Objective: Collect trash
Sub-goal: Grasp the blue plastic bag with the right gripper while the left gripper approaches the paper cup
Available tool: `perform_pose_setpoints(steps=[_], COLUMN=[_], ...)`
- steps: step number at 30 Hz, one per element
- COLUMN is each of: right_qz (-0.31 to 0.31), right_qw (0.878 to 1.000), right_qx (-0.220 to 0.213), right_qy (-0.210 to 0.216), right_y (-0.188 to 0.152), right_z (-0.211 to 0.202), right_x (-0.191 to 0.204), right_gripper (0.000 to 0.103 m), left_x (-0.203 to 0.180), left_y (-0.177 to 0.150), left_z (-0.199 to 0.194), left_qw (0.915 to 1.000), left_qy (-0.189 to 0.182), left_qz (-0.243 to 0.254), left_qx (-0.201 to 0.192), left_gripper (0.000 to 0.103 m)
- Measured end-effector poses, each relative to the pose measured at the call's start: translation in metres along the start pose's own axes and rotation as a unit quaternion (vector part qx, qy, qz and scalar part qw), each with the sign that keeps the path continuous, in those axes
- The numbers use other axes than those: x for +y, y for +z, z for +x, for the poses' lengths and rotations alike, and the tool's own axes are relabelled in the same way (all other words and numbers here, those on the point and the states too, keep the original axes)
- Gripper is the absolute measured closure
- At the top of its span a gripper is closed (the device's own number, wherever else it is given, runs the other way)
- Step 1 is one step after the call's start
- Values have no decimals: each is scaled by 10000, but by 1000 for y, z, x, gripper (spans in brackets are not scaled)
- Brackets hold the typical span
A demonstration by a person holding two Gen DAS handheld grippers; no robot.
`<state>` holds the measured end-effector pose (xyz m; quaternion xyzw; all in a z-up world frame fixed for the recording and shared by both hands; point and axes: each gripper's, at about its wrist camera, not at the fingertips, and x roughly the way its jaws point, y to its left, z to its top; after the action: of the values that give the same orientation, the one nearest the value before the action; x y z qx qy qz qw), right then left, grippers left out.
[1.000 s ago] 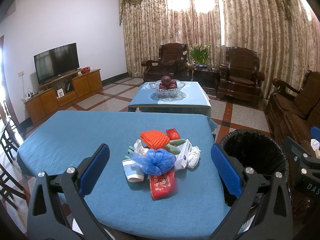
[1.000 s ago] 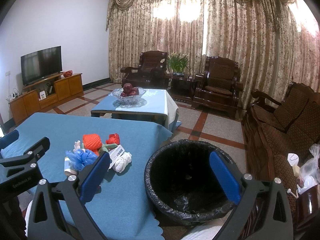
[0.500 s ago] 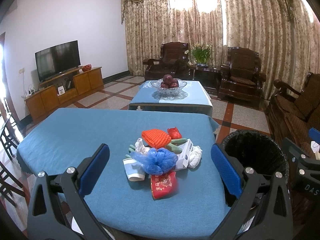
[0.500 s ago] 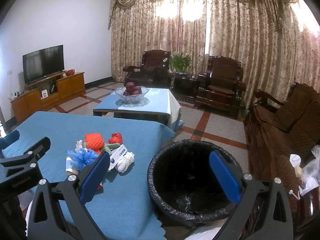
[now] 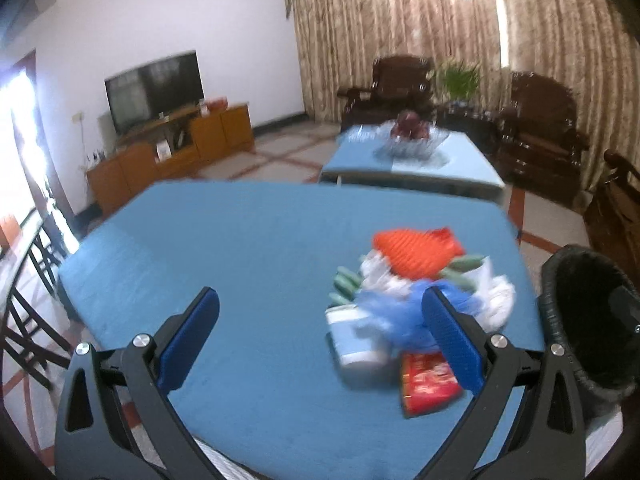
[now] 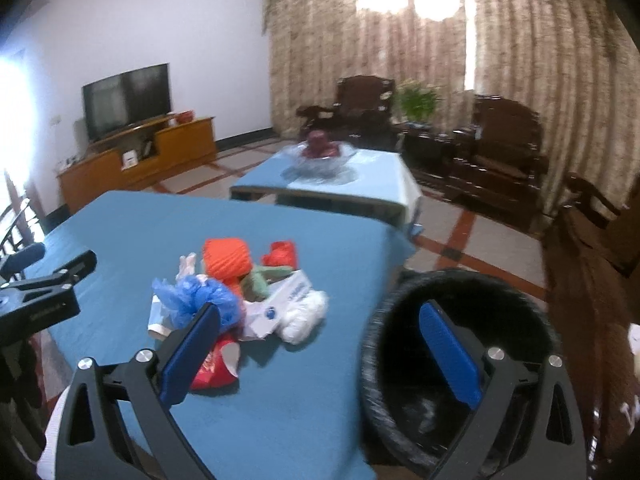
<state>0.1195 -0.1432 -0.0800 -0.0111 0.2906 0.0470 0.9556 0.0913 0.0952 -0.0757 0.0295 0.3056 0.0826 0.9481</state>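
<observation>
Trash (image 5: 408, 296) lies heaped on the blue tablecloth (image 5: 240, 248), at about two o'clock in the left wrist view and ten o'clock in the right wrist view, both of which are blurred. The heap holds an orange mesh piece (image 5: 412, 252) at its far side, a blue plastic bag (image 6: 196, 294) toward the near left, a red packet (image 5: 428, 380) at the near edge, a paper cup (image 5: 354, 336) lying on its side, a white box (image 6: 286, 304) and a white wad (image 6: 304, 314) on the bin side. The black-lined bin (image 6: 460, 360) stands on the floor just beside the table's right edge, at three o'clock from the heap. The left gripper (image 5: 320, 344) hangs over the near part of the cloth with its blue fingers spread wide and nothing between them; its right finger (image 5: 452, 340) overlaps the heap in view. The right gripper (image 6: 320, 352) is likewise spread and empty, its left finger (image 6: 192, 356) in front of the red packet, its right finger over the bin mouth
</observation>
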Motion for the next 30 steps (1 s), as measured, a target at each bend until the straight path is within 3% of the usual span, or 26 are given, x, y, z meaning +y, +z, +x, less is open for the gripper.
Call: perform_pose_setpoints(steps=[7,15,18,21,23,25,30], right_qz=[-136,-383,-491,-533,-483,-532,-381], right_qw=[9971,9910,9884,9848,9817,9797,9820], right_qx=[356,733,890,1071,1119,1066,793], right_qy=[655,1054,1129,1260,1464,1612,1673], right_y=[-8,-13,-16,-20,-22,-22,-15], right_z=[60,109,122,130,130,125,105], right_x=[36,76,84,86,84,83,70], right_gripper=[17,27,38,61,82,92,97], left_x=[29,49,49,47,45,41,36], left_y=[-14,-19,-17,-18,-20,-24,-29], left_z=[54,76,77,80,82,83,85], left_qw=[9995,9990,9990,9990,9990,9988,9984], left_qy=[112,192,178,120,100,84,79], left_qz=[-126,-213,-214,-163,-121,-60,-72], left_qx=[278,347,356,395,425,473,550], left_gripper=[5,5,5,5,5,5,5])
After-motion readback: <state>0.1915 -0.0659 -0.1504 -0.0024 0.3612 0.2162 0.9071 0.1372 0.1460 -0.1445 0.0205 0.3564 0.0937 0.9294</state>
